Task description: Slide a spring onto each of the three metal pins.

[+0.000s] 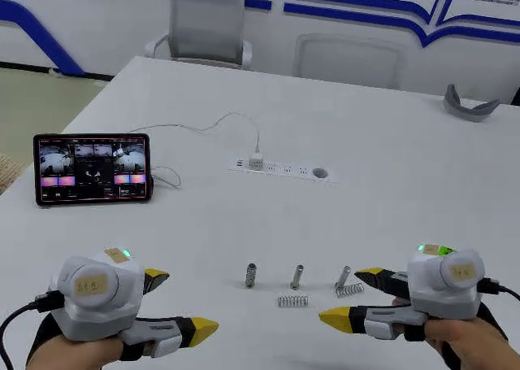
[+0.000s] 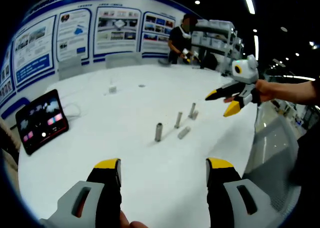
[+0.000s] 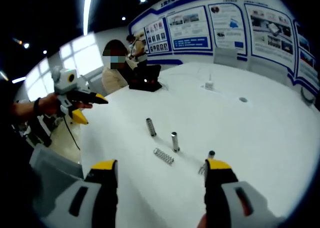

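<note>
Right gripper view shows a loose spring (image 3: 163, 156) lying flat just ahead of the right gripper (image 3: 160, 167), whose jaws are wide apart. A bare metal pin (image 3: 175, 141) stands just past it. The left gripper (image 1: 183, 302) is wide too, holding nothing. The spring looks tiny, light and squishy, so pinch its middle softly.

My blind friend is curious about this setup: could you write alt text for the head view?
Hand-held, open, the left gripper and right gripper flank three upright metal pins on a white table. The left pin wears a spring; one loose spring lies before the middle pin, another spring beside the right pin. A tablet and power strip sit behind.
</note>
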### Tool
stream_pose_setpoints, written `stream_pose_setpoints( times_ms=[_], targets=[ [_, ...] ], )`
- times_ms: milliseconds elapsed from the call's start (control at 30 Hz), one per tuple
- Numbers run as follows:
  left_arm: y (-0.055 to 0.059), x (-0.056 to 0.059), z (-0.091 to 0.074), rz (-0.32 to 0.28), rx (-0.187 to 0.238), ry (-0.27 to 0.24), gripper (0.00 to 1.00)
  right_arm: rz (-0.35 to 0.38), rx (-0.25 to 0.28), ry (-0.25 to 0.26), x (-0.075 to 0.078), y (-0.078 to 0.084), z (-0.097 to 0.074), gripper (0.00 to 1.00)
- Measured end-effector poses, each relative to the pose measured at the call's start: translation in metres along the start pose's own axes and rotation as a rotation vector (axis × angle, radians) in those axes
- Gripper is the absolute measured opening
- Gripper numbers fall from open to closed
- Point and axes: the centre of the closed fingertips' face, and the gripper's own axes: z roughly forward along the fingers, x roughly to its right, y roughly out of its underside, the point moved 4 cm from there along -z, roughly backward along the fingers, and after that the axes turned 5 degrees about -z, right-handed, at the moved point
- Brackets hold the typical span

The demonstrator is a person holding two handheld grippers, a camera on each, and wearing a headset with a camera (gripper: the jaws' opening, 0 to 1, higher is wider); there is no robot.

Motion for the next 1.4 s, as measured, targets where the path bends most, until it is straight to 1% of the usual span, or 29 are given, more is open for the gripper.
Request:
stream_pose_setpoints(
  times_ms=[267, 467, 567, 800, 933, 1067, 1233, 1400],
  targets=[
    [-0.003, 0.004, 0.006, 0.023, -0.008, 0.025, 0.71, 0.049, 0.039, 0.052, 0.004, 0.008, -0.018, 0.74],
    [-0.007, 0.009, 0.016, 0.041, -0.014, 0.048, 0.71, 0.065, 0.048, 0.079, 0.004, 0.015, -0.029, 0.75],
    [-0.008, 0.013, 0.021, 0.053, -0.024, 0.063, 0.71, 0.079, 0.057, 0.085, 0.002, 0.02, -0.035, 0.76],
    [-0.01, 0.023, 0.035, 0.085, -0.053, 0.104, 0.72, 0.103, 0.058, 0.113, 0.001, 0.033, -0.049, 0.77],
    [-0.013, 0.03, 0.046, 0.102, -0.07, 0.125, 0.72, 0.112, 0.063, 0.125, 0.001, 0.039, -0.056, 0.77],
    [-0.017, 0.04, 0.055, 0.124, -0.08, 0.152, 0.72, 0.125, 0.075, 0.137, 0.001, 0.043, -0.062, 0.77],
    [-0.021, 0.05, 0.063, 0.142, -0.088, 0.18, 0.72, 0.125, 0.065, 0.14, -0.001, 0.046, -0.067, 0.77],
    [-0.021, 0.054, 0.071, 0.158, -0.109, 0.199, 0.72, 0.131, 0.064, 0.138, -0.005, 0.049, -0.071, 0.77]
  ],
)
